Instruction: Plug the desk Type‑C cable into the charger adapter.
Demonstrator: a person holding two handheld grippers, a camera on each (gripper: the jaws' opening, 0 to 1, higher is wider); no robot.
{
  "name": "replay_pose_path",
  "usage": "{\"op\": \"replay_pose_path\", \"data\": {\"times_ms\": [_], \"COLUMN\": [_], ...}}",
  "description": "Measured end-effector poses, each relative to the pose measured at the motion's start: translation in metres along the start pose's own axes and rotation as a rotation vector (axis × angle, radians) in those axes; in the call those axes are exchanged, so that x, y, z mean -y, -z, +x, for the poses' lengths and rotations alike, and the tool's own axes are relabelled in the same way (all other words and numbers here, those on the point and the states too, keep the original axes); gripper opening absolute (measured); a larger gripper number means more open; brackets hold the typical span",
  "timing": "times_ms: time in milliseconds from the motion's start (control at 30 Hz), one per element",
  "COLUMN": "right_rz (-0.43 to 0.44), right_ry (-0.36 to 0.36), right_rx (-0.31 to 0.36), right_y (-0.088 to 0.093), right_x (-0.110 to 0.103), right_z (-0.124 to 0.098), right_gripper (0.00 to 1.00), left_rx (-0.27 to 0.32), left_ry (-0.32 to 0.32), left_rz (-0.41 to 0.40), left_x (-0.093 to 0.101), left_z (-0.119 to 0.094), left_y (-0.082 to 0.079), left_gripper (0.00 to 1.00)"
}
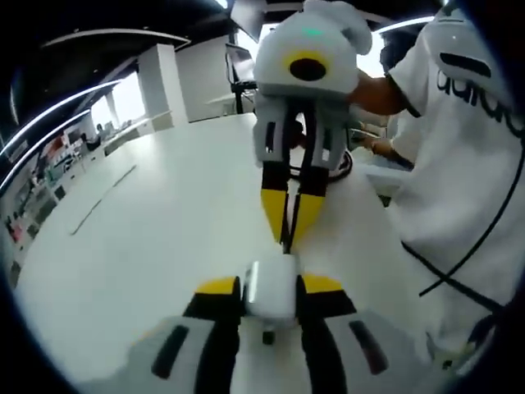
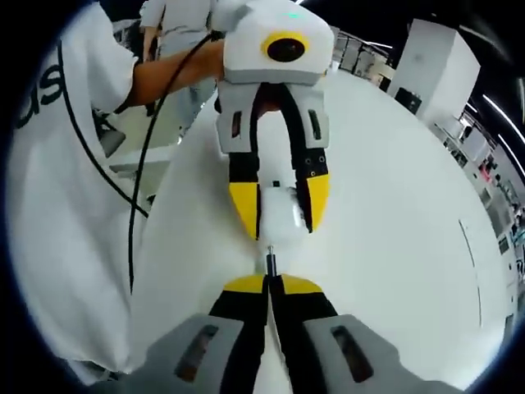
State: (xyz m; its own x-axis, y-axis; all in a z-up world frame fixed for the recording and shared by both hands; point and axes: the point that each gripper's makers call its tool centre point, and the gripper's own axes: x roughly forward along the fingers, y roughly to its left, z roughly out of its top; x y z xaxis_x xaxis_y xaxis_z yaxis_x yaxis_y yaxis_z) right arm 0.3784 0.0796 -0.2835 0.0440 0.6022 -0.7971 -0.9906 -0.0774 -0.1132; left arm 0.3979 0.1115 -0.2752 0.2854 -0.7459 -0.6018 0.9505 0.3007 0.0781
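Left gripper (image 1: 271,287) clamped on the white charger adapter (image 1: 271,289), which sits between its yellow-tipped jaws at the bottom of the left gripper view. Just beyond it, the right gripper (image 1: 289,220) faces it, jaws pinched together on the black Type-C cable (image 1: 289,215), plug tip nearly touching the adapter. In the right gripper view, the right gripper (image 2: 269,283) is closed on the Type-C plug (image 2: 270,261), its metal end sticking out just ahead of the tips; the adapter (image 2: 280,215) is just beyond, held by the left gripper (image 2: 279,209). White desk (image 1: 164,238) underneath. Person in a white shirt (image 1: 467,164) beside and behind the grippers.
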Motion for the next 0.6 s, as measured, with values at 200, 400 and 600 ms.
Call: {"op": "replay_pose_path", "data": {"times_ms": [200, 400, 600], "right_rz": [0.022, 0.026, 0.033], "right_ry": [-0.009, -0.020, -0.054], "right_rx": [-0.005, 0.023, 0.093], "right_y": [-0.0005, -0.0046, -0.0079], "right_x": [-0.0021, -0.0039, -0.0044], "right_z": [-0.0006, -0.0014, 0.0008], "right_gripper": [0.03, 0.03, 0.03], "left_rx": [-0.008, -0.004, 0.024], "left_ry": [0.006, 0.010, 0.040], "left_rz": [0.001, 0.009, 0.026], "left_x": [0.0089, 0.0077, 0.0078], "left_z": [0.0037, 0.0055, 0.0079], "left_y": [-0.0068, -0.0079, -0.0097], "left_gripper": [0.26, 0.26, 0.26]}}
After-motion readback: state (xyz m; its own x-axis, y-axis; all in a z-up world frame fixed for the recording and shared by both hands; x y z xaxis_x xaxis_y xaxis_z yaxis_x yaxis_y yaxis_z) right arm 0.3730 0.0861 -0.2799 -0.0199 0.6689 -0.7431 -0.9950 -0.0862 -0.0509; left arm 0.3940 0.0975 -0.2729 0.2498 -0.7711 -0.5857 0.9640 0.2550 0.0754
